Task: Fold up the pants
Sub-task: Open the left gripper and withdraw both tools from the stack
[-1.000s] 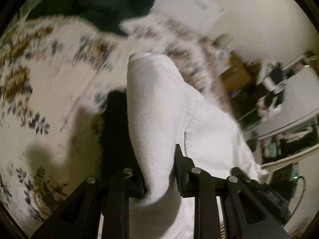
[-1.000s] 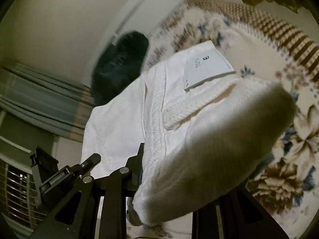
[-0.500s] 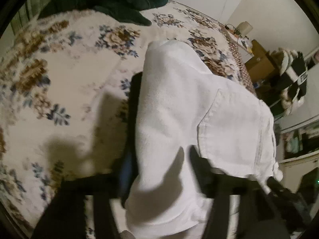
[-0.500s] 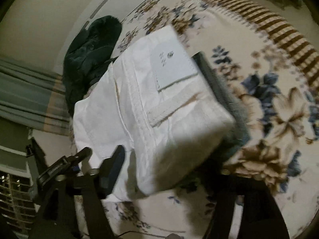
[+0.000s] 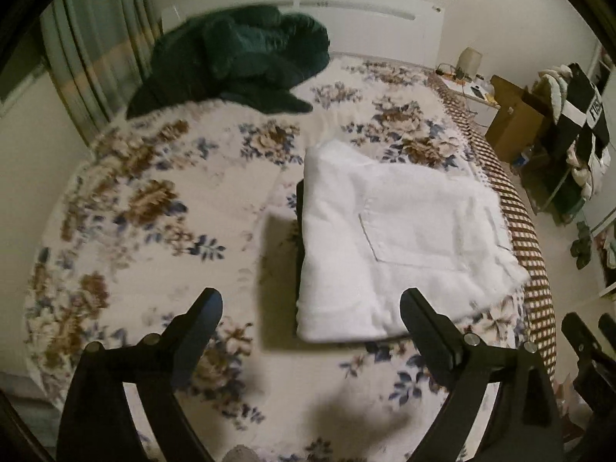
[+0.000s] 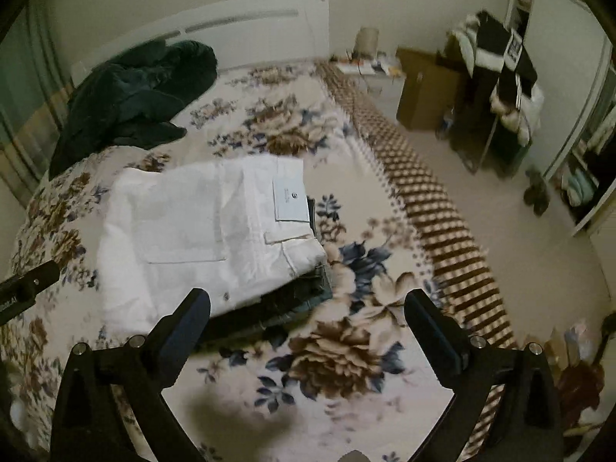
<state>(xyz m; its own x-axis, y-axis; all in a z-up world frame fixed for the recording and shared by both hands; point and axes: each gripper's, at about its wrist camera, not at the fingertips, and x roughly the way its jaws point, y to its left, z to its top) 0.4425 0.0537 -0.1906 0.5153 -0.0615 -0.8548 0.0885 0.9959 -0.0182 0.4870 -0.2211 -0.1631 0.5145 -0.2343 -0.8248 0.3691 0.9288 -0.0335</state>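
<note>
White pants — soft folded rectangle — on fuzzy floral blanket.

A home bedroom: a bed under a floral blanket, curtains, probably a wardrobe.

folded white pants, floral bedspread

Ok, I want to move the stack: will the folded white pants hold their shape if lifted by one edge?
Probably not. The white pants are soft layered cloth, so they would likely sag and unfold. They lie atop a dark folded garment, so pushing may slide them off.
</note>
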